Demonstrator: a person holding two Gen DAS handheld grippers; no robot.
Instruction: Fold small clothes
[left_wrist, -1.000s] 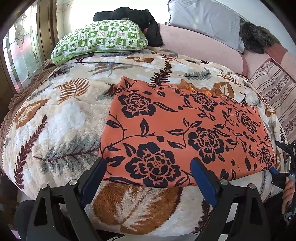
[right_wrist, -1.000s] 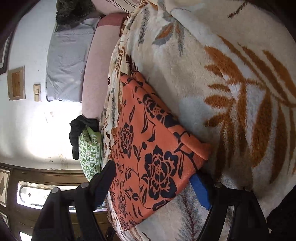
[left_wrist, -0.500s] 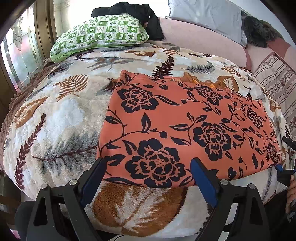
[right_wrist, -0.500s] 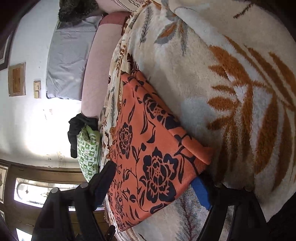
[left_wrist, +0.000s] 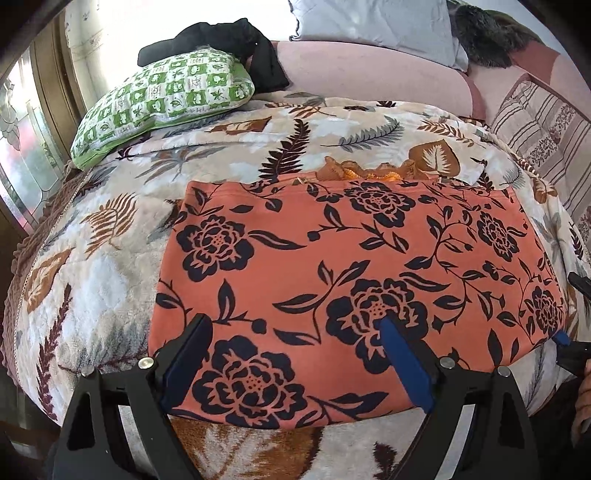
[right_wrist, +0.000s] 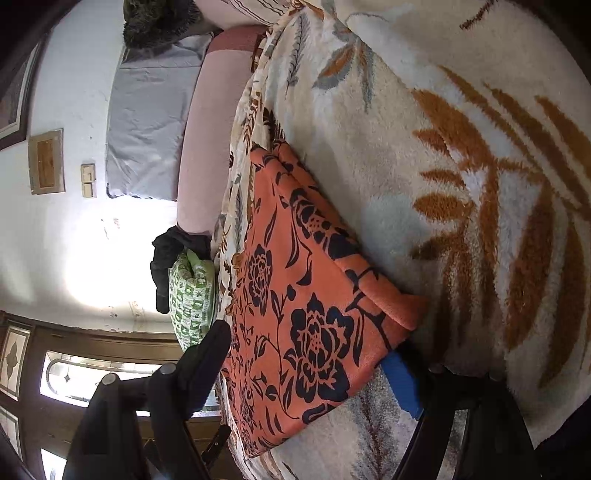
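Straddling the orange floral garment (left_wrist: 351, 280)'s 6 o'clock hem, the left gripper (left_wrist: 295, 354) gapes wide, empty; the right gripper (right_wrist: 314, 365), likewise open, brackets its corner.

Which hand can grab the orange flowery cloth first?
Probably right: the right gripper already straddles the orange cloth's corner, jaws open. The left gripper only hovers over its near edge.

Bright daylight from the window (right_wrist: 110, 376), blown out to white glare on the wall (right_wrist: 85, 258). Strong fisheye bending, dark vignette at corners. Sharp centre, soft shadows under the cloth (left_wrist: 351, 277).
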